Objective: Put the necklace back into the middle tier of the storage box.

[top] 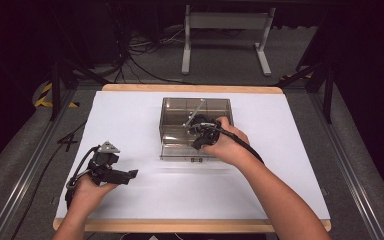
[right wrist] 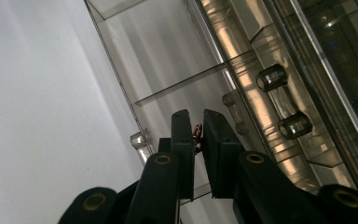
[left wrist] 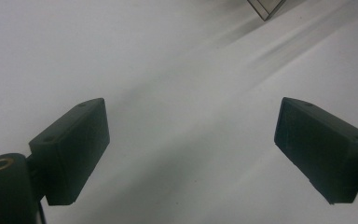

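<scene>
Clear box (top: 172,107) with dividers sits mid-table (top: 290,150). Right gripper (right wrist: 196,122), inside a near compartment, pinches a small brownish bit (right wrist: 197,132), too tiny to identify. Left gripper (left wrist: 191,140) rests released over bare table.

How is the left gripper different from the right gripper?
The left gripper has its jaws wide apart with nothing between them; the right gripper has its jaws nearly together, pinching a small reddish thing. The left gripper sits low over the bare white table, away from the clear box; the right gripper reaches into the box. Both are black, two-jawed and held in a hand.
</scene>
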A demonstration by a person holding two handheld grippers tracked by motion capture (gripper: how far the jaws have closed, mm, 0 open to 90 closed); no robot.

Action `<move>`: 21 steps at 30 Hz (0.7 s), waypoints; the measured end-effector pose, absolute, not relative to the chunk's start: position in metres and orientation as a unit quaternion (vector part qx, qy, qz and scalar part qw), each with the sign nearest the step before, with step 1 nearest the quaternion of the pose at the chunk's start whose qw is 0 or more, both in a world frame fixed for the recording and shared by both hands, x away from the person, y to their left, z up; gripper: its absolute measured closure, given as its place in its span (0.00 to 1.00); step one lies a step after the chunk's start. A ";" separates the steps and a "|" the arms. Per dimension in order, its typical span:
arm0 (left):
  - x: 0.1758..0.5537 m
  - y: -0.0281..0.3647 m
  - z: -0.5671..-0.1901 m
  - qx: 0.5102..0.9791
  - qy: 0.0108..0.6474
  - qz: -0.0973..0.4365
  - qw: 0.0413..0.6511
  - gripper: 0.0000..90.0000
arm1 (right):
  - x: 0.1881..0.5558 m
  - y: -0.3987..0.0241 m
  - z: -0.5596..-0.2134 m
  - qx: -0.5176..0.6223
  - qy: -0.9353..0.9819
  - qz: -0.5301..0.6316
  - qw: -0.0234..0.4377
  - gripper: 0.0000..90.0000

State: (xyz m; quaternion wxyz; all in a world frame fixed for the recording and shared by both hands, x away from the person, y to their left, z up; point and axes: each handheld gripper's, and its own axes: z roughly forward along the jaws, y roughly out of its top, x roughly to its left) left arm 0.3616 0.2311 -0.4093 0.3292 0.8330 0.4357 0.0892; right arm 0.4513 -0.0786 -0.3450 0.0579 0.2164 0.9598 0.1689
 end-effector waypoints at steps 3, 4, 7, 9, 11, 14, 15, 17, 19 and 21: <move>0.362 0.231 -0.409 0.834 0.435 0.089 0.329 0.12 | 0.453 -0.078 -0.349 0.217 0.960 0.165 0.058 0.92; 0.362 0.231 -0.409 0.834 0.435 0.090 0.329 0.12 | 0.453 -0.078 -0.350 0.218 0.960 0.164 0.059 0.92; 0.362 0.231 -0.409 0.833 0.435 0.089 0.329 0.12 | 0.454 -0.078 -0.352 0.216 0.961 0.163 0.059 0.92; 0.362 0.231 -0.409 0.833 0.436 0.089 0.329 0.12 | 0.455 -0.077 -0.357 0.220 0.961 0.157 0.056 0.92; 0.362 0.231 -0.409 0.833 0.436 0.089 0.329 0.12 | 0.456 -0.077 -0.359 0.216 0.962 0.156 0.058 0.92; 0.361 0.231 -0.409 0.833 0.435 0.090 0.329 0.12 | 0.457 -0.076 -0.363 0.219 0.962 0.152 0.055 0.92; 0.361 0.231 -0.409 0.833 0.436 0.090 0.329 0.12 | 0.457 -0.075 -0.363 0.220 0.962 0.151 0.056 0.92; 0.361 0.232 -0.409 0.833 0.436 0.090 0.329 0.12 | 0.457 -0.075 -0.366 0.216 0.963 0.148 0.057 0.92; 0.361 0.232 -0.409 0.833 0.436 0.090 0.329 0.12 | 0.457 -0.074 -0.368 0.217 0.964 0.146 0.054 0.92; 0.361 0.232 -0.409 0.833 0.436 0.091 0.329 0.12 | 0.457 -0.074 -0.371 0.217 0.964 0.143 0.055 0.92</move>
